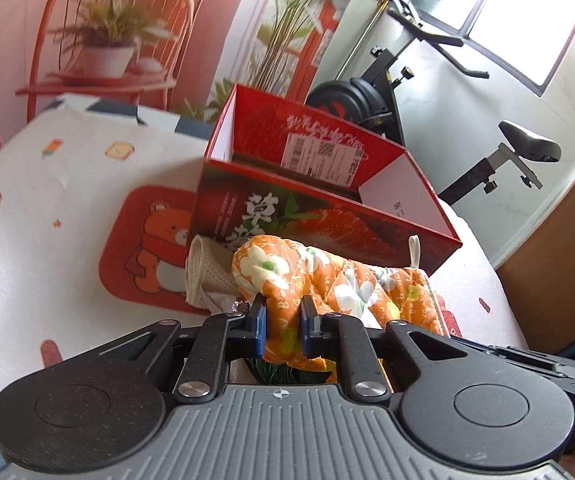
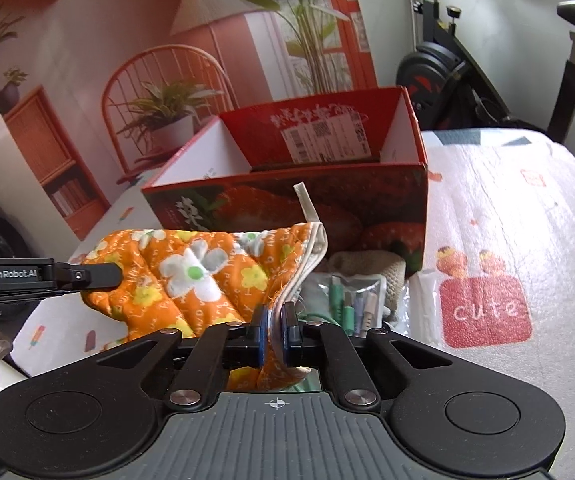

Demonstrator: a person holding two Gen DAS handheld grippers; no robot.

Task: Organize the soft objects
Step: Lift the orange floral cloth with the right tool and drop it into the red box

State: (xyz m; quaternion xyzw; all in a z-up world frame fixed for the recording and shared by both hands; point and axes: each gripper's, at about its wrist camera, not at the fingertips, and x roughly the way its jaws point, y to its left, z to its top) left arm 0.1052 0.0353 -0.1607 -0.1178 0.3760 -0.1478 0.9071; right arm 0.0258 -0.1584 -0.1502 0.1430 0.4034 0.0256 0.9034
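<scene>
Your orange floral oven mitt (image 2: 191, 276) hangs stretched between both grippers, its long axis running side to side just in front of the open red box (image 2: 367, 192). Your left gripper (image 1: 282, 322) clamps one end, your right gripper (image 2: 274, 334) the cuff edge; the box lies straight ahead.

We have the red box (image 2: 287, 200) standing directly ahead, its near wall the obstacle, its top open and its inside bare as far as we see. Between us and that wall lie a beige knitted cloth (image 2: 371, 264) and a clear packet of small items (image 2: 351, 296) (both touching or nearly touching the box). To the right, the printed table cover (image 2: 507, 220) gives us free passage; to the left (image 1: 47, 200) too.
</scene>
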